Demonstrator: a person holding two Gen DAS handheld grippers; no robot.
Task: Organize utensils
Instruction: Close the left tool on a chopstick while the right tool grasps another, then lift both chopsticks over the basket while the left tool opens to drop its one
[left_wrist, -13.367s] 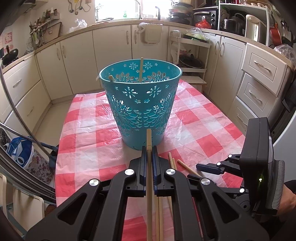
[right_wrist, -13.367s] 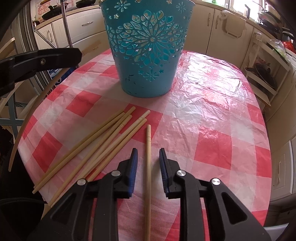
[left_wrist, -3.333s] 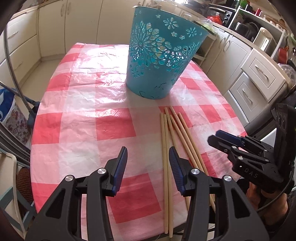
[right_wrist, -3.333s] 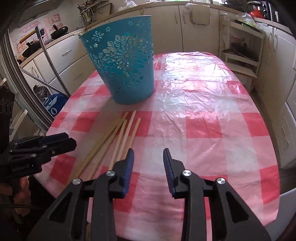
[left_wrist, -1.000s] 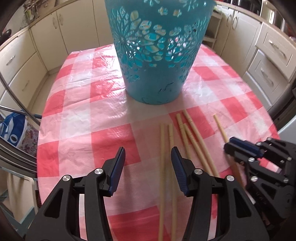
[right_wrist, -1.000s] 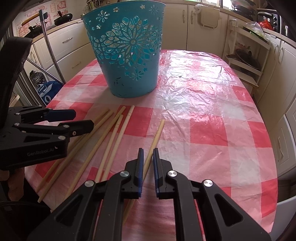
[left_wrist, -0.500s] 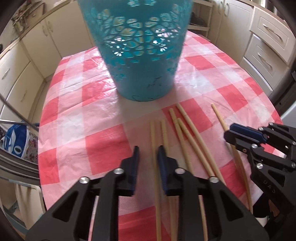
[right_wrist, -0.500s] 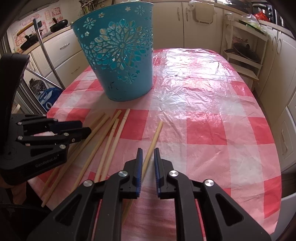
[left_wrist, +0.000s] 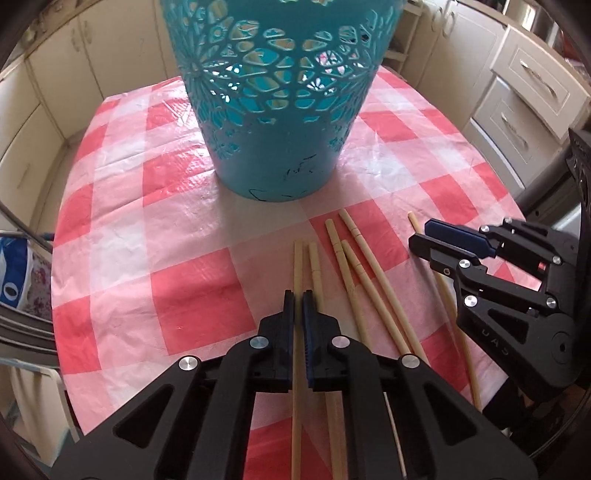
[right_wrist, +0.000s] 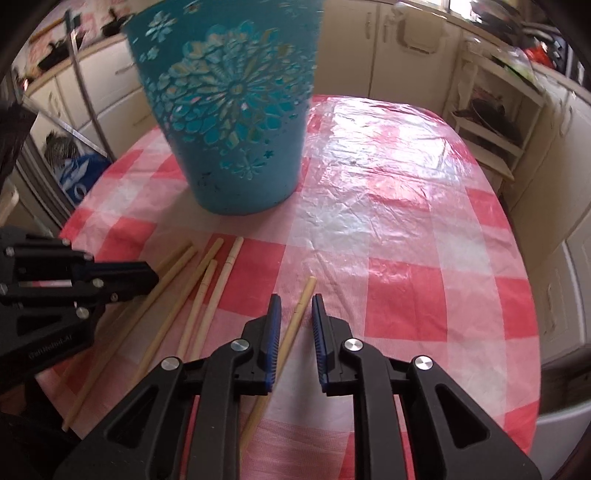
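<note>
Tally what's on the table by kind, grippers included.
Chopsticks: 6, with 1 clamped in the left gripper, 1 between the right gripper's open jaws, 4 lying loose
Bin: 1
Grippers: 2
Total: 9

1. Both views are bright daylight, no dim spots except the black rounded corners that the fisheye lens leaves.
2. Light seems to come from a window (right_wrist: 476, 9) at the top of the right wrist view, blown out to white.
3. Big glare patch on the plastic tablecloth (right_wrist: 388, 158) there, wrinkles shining white.
4. The blue basket (left_wrist: 277, 92) throws a soft shadow toward the camera on the surface in the left wrist view, and light glows through its cut-outs.
5. Right wrist view is smeared by motion blur: basket (right_wrist: 236, 110) and cabinets look soft. Left wrist view is much sharper.
6. Straight cabinet lines bend hard near the edges.
</note>
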